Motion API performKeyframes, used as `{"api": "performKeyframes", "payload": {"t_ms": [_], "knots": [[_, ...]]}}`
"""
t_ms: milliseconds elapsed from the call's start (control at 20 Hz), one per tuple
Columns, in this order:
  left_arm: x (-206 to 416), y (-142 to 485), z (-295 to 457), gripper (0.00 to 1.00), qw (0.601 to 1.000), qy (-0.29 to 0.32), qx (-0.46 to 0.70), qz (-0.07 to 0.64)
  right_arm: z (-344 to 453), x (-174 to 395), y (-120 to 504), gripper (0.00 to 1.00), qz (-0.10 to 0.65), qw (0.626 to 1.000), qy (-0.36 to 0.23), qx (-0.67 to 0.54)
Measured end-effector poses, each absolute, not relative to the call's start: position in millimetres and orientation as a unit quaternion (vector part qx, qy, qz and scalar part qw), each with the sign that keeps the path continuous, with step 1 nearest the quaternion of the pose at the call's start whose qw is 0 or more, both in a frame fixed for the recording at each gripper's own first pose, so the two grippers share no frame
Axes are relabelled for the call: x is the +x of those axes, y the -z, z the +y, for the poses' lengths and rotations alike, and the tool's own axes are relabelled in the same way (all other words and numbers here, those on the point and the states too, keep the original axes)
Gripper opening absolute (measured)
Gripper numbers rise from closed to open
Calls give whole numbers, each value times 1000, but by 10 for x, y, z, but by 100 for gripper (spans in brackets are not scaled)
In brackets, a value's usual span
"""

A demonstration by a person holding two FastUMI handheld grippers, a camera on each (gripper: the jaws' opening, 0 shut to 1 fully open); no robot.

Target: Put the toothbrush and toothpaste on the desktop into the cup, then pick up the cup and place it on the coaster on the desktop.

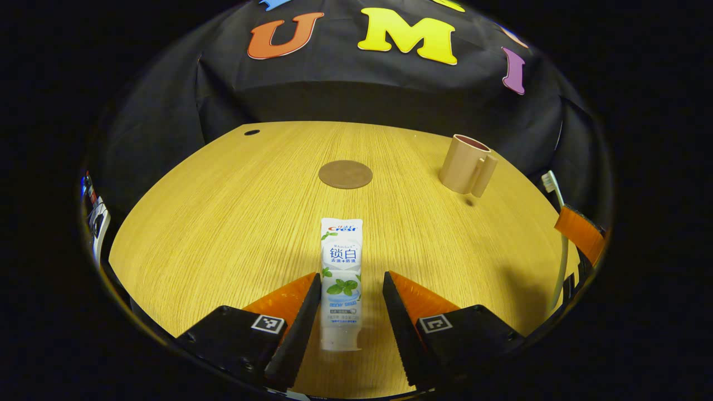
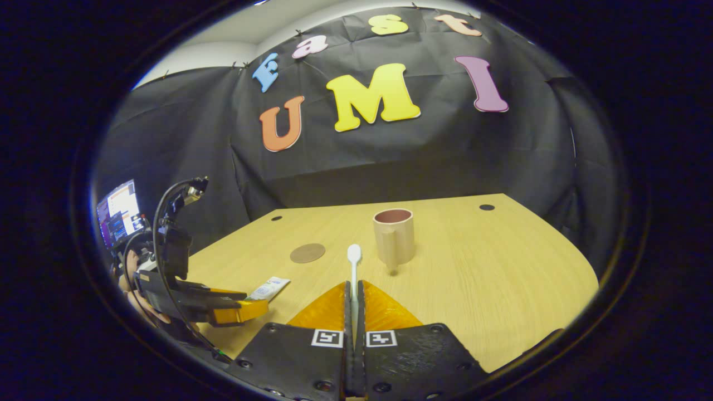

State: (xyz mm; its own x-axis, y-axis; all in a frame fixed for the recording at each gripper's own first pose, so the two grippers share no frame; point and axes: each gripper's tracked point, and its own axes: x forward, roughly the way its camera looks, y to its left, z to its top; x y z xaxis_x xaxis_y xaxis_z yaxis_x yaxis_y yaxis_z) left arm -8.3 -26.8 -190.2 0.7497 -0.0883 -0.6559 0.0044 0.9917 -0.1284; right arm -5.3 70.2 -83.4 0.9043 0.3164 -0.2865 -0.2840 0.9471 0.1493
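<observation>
A white toothpaste tube (image 1: 342,278) lies flat on the wooden desktop (image 1: 223,223), pointing away from me. My left gripper (image 1: 352,284) is open and straddles its near half, one finger on each side. My right gripper (image 2: 354,289) is shut on the white toothbrush (image 2: 353,267), whose head sticks up in front of the fingers. The beige cup (image 2: 394,237) stands upright just beyond that brush head, handle toward me. A round brown coaster (image 1: 345,174) lies flat beyond the tube. In the left gripper view the cup (image 1: 467,164) is at the far right, with the toothbrush (image 1: 560,239) at the right edge.
In the right gripper view, the left gripper and the hand holding it (image 2: 184,289) sit at the left over the tube (image 2: 269,288), with a lit screen (image 2: 117,211) behind. Small dark holes (image 2: 486,207) mark the desktop's far corners. Black cloth walls the back.
</observation>
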Motion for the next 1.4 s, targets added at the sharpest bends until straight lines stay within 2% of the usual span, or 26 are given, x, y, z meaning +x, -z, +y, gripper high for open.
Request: {"api": "performKeyframes", "payload": {"t_ms": [100, 150, 250, 300, 350, 500, 600, 650, 1000, 1400], "knots": [[-59, 1916, -240, 66, 935, 16, -54, 350, 691, -63, 795, 0, 152, 975, -151, 52], [-57, 1913, -231, 58, 936, 16, -55, 346, 691, -74, 772, 0, 151, 975, -151, 54], [-41, 1908, -254, 49, 938, 20, -60, 341, 646, -75, 747, 0, 148, 976, -148, 54], [-34, 1906, -260, 53, 939, 23, -62, 338, 637, -68, 734, 0, 148, 977, -147, 54], [-35, 1905, -267, 47, 939, 27, -64, 336, 630, -62, 730, 0, 148, 977, -146, 56], [-39, 1891, -270, 43, 941, 33, -74, 328, 612, -50, 711, 0, 148, 977, -144, 58], [-49, 1879, -279, 45, 943, 35, -83, 321, 583, -39, 692, 1, 146, 978, -139, 57], [-50, 1851, -268, 41, 945, 32, -88, 312, 573, -36, 688, 0, 145, 978, -138, 56], [-4, 1220, -196, 40, 982, 7, -70, 174, 546, 109, 434, 1, 118, 982, -137, 47], [35, 724, -173, 40, 993, 17, -55, 107, 725, 670, -24, 0, 57, 985, -157, 50]]}}
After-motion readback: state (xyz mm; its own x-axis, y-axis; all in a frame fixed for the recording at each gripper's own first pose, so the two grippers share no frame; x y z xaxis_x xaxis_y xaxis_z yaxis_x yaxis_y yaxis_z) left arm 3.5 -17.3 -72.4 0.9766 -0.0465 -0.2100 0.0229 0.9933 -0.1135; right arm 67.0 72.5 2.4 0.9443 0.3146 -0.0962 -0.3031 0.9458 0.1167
